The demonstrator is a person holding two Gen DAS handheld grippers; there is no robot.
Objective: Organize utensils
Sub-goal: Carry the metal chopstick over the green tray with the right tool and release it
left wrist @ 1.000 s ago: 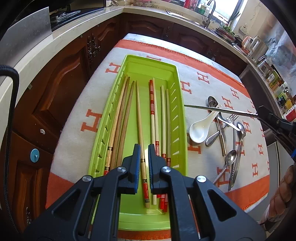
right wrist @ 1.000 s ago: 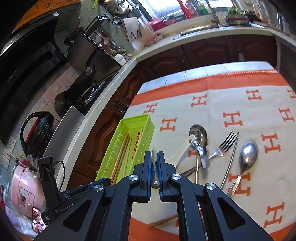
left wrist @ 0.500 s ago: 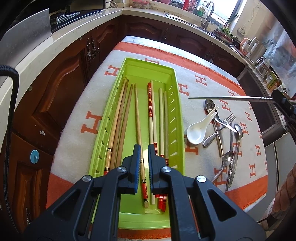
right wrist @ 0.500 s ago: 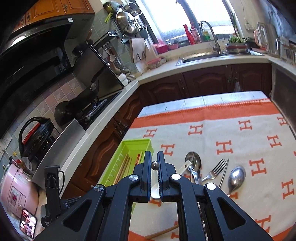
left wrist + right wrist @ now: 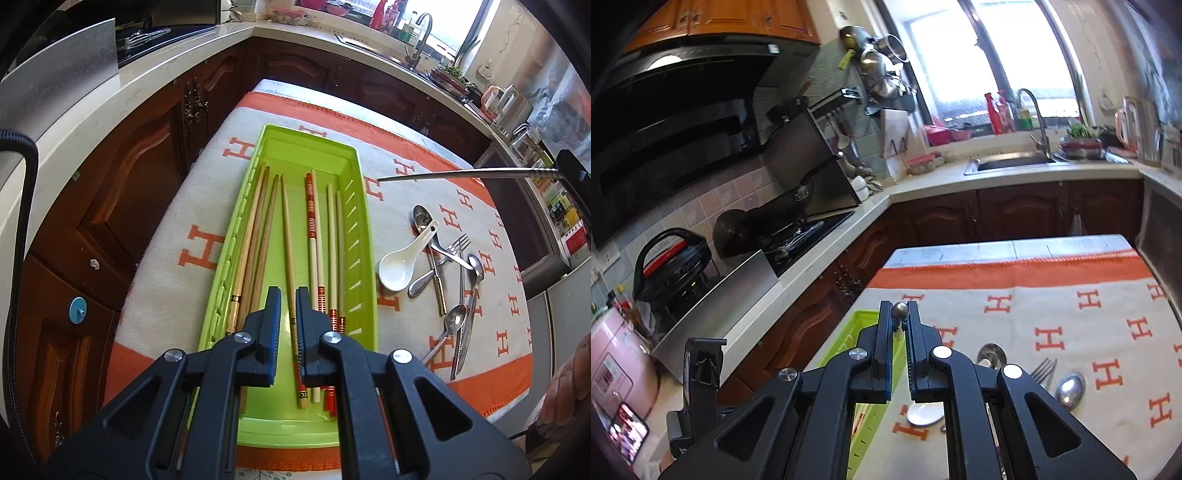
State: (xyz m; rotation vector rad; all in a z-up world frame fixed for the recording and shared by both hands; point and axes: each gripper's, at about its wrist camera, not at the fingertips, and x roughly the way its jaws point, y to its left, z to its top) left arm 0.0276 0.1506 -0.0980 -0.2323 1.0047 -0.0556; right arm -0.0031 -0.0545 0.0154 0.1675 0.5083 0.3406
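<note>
Broadly, the bench (image 5: 207, 206) wears a cream cloth with orange H marks, and on it lies the long lime-green plastic tray (image 5: 364, 236), running from six toward twelve o'clock in the left wrist view. Wooden and bamboo chopsticks (image 5: 288, 236) lie lengthwise inside it. At about three o'clock of the tray sits a loose heap of steel spoons and a fork (image 5: 460, 245), with a white ceramic soup spoon (image 5: 400, 262) touching them.

The right hand-held gripper (image 5: 899, 321) is clamped on one thin steel chopstick (image 5: 458, 173), which juts level above the cloth, its tip just beside the tray's far right rim. The left hand-held gripper (image 5: 287, 306) hovers over the tray's near end, its jaws together and holding nothing.

Such a steel rod is likely light, stiff and slippery; held near its knobbed end, it may swivel in the pads. A grip closer to the middle would probably steady it, and it needs turning parallel to the tray before lowering.
</note>
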